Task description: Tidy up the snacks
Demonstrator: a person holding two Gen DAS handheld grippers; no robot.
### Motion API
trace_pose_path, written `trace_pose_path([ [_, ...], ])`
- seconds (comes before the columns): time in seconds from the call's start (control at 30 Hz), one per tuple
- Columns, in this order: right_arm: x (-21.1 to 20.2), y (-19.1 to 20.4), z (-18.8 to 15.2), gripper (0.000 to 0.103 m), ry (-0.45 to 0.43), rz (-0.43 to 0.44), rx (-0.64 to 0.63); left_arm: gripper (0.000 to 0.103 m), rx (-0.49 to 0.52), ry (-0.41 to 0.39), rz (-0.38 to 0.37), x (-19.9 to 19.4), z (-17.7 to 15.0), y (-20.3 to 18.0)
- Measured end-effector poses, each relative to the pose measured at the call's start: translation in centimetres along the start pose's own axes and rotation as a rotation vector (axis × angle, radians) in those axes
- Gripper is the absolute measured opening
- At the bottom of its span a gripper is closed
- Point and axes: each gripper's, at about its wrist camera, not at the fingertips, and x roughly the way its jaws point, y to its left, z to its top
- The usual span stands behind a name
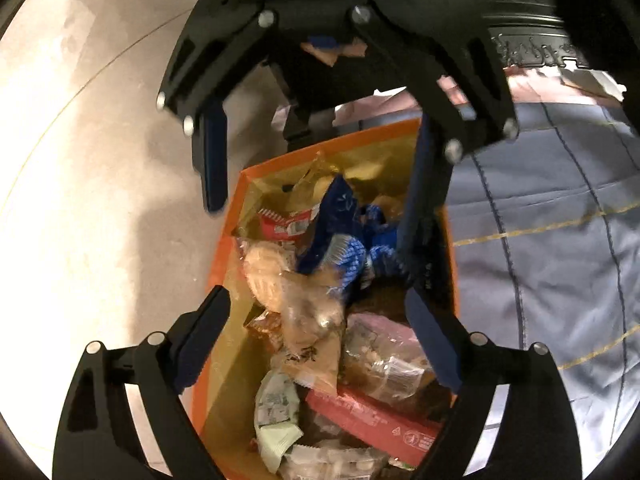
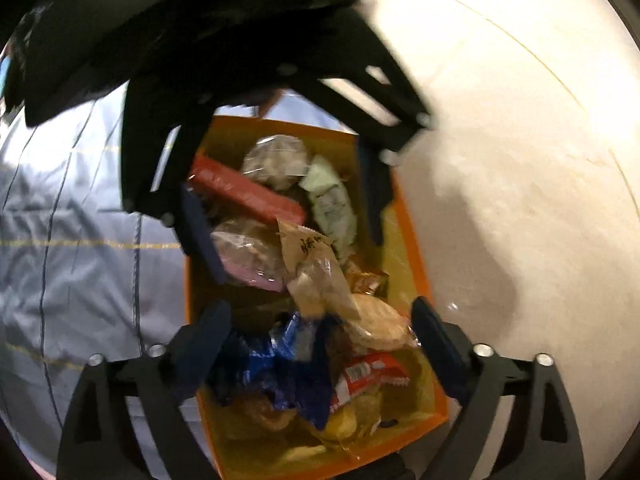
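The orange box (image 1: 224, 256) sat on the pale floor (image 1: 100, 200), packed with loose snacks, and I used it as my anchor. Inside it I could make out a blue wrapper (image 1: 340, 236) near the middle, a red bar (image 1: 372, 420) toward one end, a pale green packet (image 1: 276, 412) beside that bar, and a clear bag of biscuits (image 1: 272, 276) against the box's floor-side wall. A small red-and-white packet (image 2: 360, 376) lay by the blue wrapper.

My left gripper (image 1: 316, 336) hung above one end of the box, its fingers spread wide with nothing between them. My right gripper (image 2: 320, 340) hung above the opposite end, likewise spread and empty. Each tool crowded the other's view of the box.

Along the box's far long side lay a grey-blue checked quilt (image 1: 540, 240), touching or just beside the box wall.
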Motion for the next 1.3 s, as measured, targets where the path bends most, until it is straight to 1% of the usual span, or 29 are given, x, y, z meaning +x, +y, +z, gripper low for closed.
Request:
trace_pose_path([
  [0.07,-0.4,-0.2,-0.1,0.095,0.002,-0.019,0.014,0.087,-0.014,0.015,0.007,-0.2,-0.2,-0.1],
  [0.17,-0.9,0.2,-0.7,0.095,0.011,-0.039,0.038,0.087,-0.043,0.007,0.016,-1.2,-0.6,-0.2],
  [0.23,-1.1,0.8,-1.0,0.095,0.02,-0.058,0.054,0.087,-0.051,0.016,0.041,-1.7,-0.9,-0.7],
  [0.3,-2.0,1.1,-1.1,0.095,0.019,-0.092,0.077,0.088,-0.081,0.028,0.088,-2.8,-1.3,-1.1],
  [0.33,-2.8,1.2,-1.2,0.095,0.007,-0.12,0.093,0.092,-0.095,0.023,0.098,-3.5,-1.5,-1.3],
  [0.37,-3.3,1.4,-1.1,0.096,-0.002,-0.146,0.109,0.094,-0.105,0.03,0.12,-4.1,-1.7,-1.7],
  [0.4,-4.1,1.4,-1.1,0.097,-0.012,-0.169,0.129,0.094,-0.114,0.032,0.157,-5.0,-1.8,-2.3],
  [0.43,-5.2,1.4,-1.0,0.098,-0.034,-0.188,0.151,0.096,-0.129,0.021,0.176,-5.6,-2.0,-2.7],
  [0.47,-6.4,1.5,-1.0,0.099,-0.061,-0.209,0.183,0.099,-0.17,0.004,0.193,-6.6,-2.1,-3.3],
  [0.57,-9.1,2.1,-0.8,0.099,-0.11,-0.265,0.265,0.099,-0.31,-0.044,0.198,-8.9,-2.1,-4.7],
  [0.6,-10.2,2.5,-0.9,0.099,-0.132,-0.282,0.303,0.099,-0.358,-0.055,0.217,-9.8,-2.1,-5.2],
  [0.67,-11.7,3.6,-1.0,0.099,-0.158,-0.312,0.361,0.099,-0.486,-0.081,0.247,-11.8,-2.1,-6.8],
  [0.73,-12.9,5.0,-1.2,0.099,-0.176,-0.322,0.422,0.099,-0.609,-0.103,0.28,-13.1,-2.2,-8.2],
  [0.83,-14.3,8.0,-1.1,0.099,-0.214,-0.316,0.483,0.099,-0.725,-0.134,0.305,-15.0,-2.1,-11.4],
  [0.9,-14.8,10.2,-1.0,0.099,-0.235,-0.311,0.513,0.099,-0.796,-0.116,0.314,-15.7,-2.0,-12.9],
  [0.93,-15.1,11.5,-0.9,0.099,-0.249,-0.314,0.532,0.099,-0.854,-0.07,0.34,-15.8,-2.0,-13.9],
  [0.97,-15.3,12.4,-0.8,0.099,-0.256,-0.321,0.546,0.099,-0.892,-0.032,0.354,-15.7,-2.0,-14.5],
  [1.0,-15.7,13.9,-0.7,0.099,-0.273,-0.331,0.579,0.099,-0.922,-0.01,0.368,-15.8,-2.0,-15.1],
  [1.03,-16.1,14.9,-0.6,0.099,-0.288,-0.336,0.609,0.099,-0.968,0.016,0.405,-15.9,-2.2,-16.0],
  [1.07,-16.4,16.0,-0.7,0.099,-0.299,-0.348,0.644,0.099,-1.024,0.037,0.426,-16.0,-2.5,-16.5],
  [1.1,-16.6,17.4,-0.8,0.099,-0.304,-0.366,0.707,0.099,-1.109,0.057,0.429,-16.1,-3.2,-17.1],
  [1.17,-16.7,19.6,-1.1,0.099,-0.305,-0.356,0.807,0.099,-1.282,0.1,0.405,-16.2,-4.8,-18.1],
  [1.2,-16.5,21.1,-1.4,0.099,-0.282,-0.367,0.877,0.099,-1.373,0.113,0.374,-16.2,-5.8,-18.9],
  [1.23,-16.2,22.2,-1.6,0.099,-0.253,-0.358,0.926,0.099,-1.478,0.128,0.318,-16.1,-7.1,-19.9],
  [1.27,-15.8,23.3,-1.8,0.099,-0.233,-0.344,0.962,0.099,-1.527,0.154,0.289,-15.9,-7.8,-20.8],
  [1.3,-15.5,25.0,-2.2,0.099,-0.223,-0.349,1.01,0.099,-1.554,0.199,0.282,-15.7,-8.5,-21.9],
])
